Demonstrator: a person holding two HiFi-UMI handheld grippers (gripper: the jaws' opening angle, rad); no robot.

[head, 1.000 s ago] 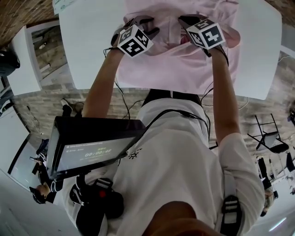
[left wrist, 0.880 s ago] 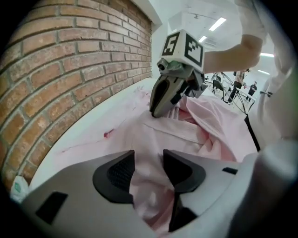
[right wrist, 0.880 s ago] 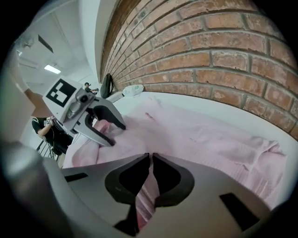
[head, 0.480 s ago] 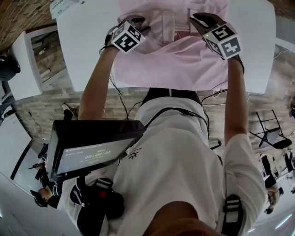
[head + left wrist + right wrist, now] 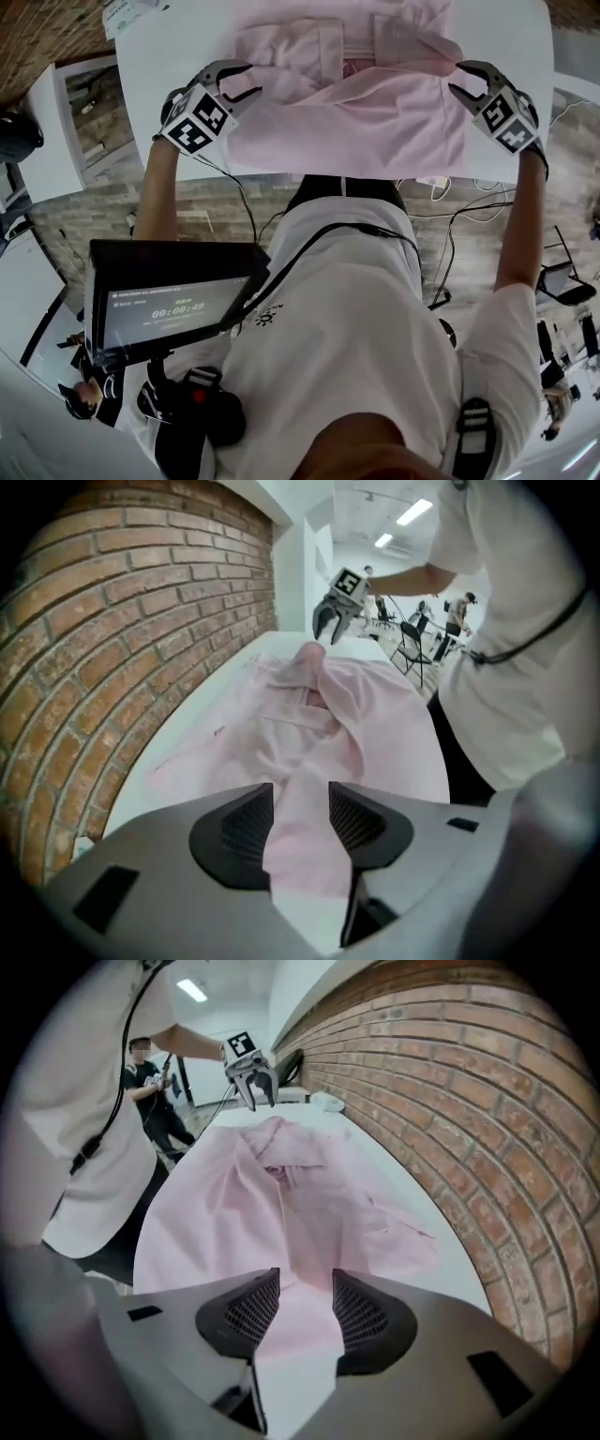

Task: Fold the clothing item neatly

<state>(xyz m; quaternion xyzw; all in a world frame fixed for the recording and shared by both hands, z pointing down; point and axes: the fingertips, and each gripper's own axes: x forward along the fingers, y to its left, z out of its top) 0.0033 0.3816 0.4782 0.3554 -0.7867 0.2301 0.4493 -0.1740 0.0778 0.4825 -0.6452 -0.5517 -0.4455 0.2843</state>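
The head view cuts off the far part of the pink garment (image 5: 375, 122) at its upper border, so its collar end cannot be made out there. The garment's folds bunch near the middle, and which layer lies on top there is hard to tell. The garment lies flat on the white tabletop (image 5: 159, 47), its near hem along the tabletop's near edge. A brick wall (image 5: 450, 1101) runs along the side of the tabletop away from the person.

The left gripper (image 5: 249, 80) hangs at the garment's left edge, tilted down. Its jaws stand apart. The left gripper view shows a strip of pink cloth in the gap between them, with white below, and the pads do not clamp it.

The right gripper (image 5: 457, 79) hangs at the garment's right edge. Its jaws have just been opening and now stand apart. The right gripper view shows the garment's edge in their gap, lying free beneath, with bare tabletop nearer the camera.
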